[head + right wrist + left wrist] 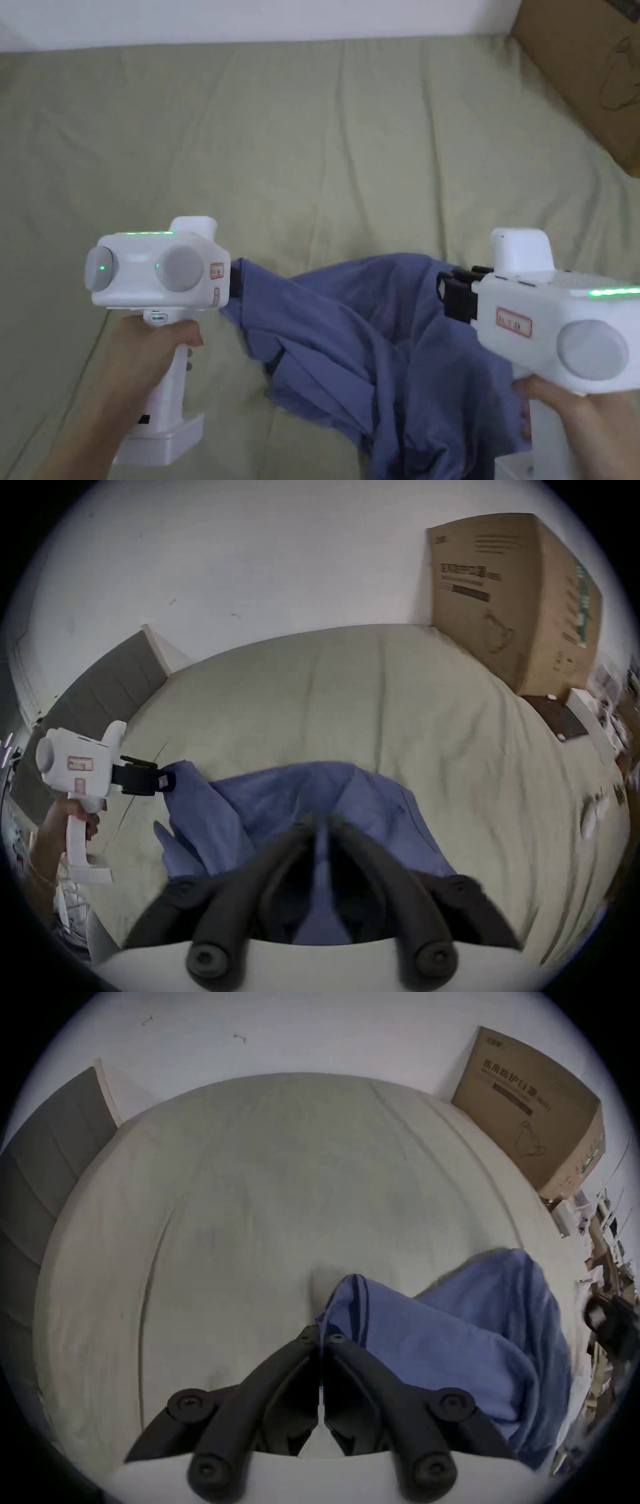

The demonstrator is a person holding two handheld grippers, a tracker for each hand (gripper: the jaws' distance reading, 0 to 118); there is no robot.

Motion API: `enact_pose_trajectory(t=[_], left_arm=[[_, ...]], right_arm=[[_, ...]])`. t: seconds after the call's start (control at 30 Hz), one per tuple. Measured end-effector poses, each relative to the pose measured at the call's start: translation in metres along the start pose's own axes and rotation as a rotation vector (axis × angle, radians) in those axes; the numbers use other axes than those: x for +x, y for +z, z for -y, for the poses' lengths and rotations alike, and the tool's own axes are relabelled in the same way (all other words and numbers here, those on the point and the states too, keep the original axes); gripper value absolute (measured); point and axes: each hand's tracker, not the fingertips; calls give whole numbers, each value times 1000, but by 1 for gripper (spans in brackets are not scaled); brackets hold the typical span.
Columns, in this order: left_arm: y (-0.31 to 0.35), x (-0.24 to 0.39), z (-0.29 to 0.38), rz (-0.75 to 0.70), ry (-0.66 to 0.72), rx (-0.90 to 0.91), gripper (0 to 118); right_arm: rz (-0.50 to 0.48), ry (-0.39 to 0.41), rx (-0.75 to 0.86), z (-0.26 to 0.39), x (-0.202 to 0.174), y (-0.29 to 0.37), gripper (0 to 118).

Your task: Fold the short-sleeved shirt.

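On bed: one shirt point(375, 350), two claws.

The short-sleeved shirt point(375, 350) is a plain periwinkle blue with no print. Under it the bed sheet point(312, 137) is a plain pale olive green. The left gripper point(320, 1338) and the right gripper point(320, 821) have black jaws and white bodies, each with a green light strip, grey round caps and a red-bordered label. At two o'clock in the head view, the cardboard box point(587, 69) is brown with dark printing, and perhaps some green on one side.
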Motion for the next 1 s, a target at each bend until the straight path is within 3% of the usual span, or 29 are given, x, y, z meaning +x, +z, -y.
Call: enact_pose_trajectory(t=[0.07,0.1,0.13,0.3,0.4,0.43,0.5,0.6,0.63,0.67,0.87,1.0], left_arm=[[12,-3,-1,33,18,18,0],[17,-4,-2,34,17,30,0],[20,-6,-4,36,8,32,0],[25,-10,-5,62,2,42,0],[19,-12,-3,61,-5,36,0],[16,-13,-2,59,0,27,0],[13,-17,-1,60,14,18,0],[15,-17,0,62,7,11,0],[17,-18,0,59,7,8,0],[19,-18,0,58,11,7,0],[52,-19,5,55,9,14,0],[92,-22,9,33,-16,65,0]], right_arm=[[4,52,-58,-23,-3,-22,71],[-5,82,-85,-33,-5,-35,89],[-22,118,-76,-41,-8,-47,97],[9,207,-255,-60,-19,-128,97],[-22,282,-455,-49,-20,-179,93],[23,294,-457,-42,-21,-187,95],[-1,291,-398,-44,-22,-182,92],[-38,300,-413,-52,-21,-168,56],[-30,297,-410,-54,-23,-164,6],[-50,295,-408,-55,-25,-160,0],[-2,239,-370,-58,-31,-130,0],[-5,197,-254,-84,-19,-72,0]])
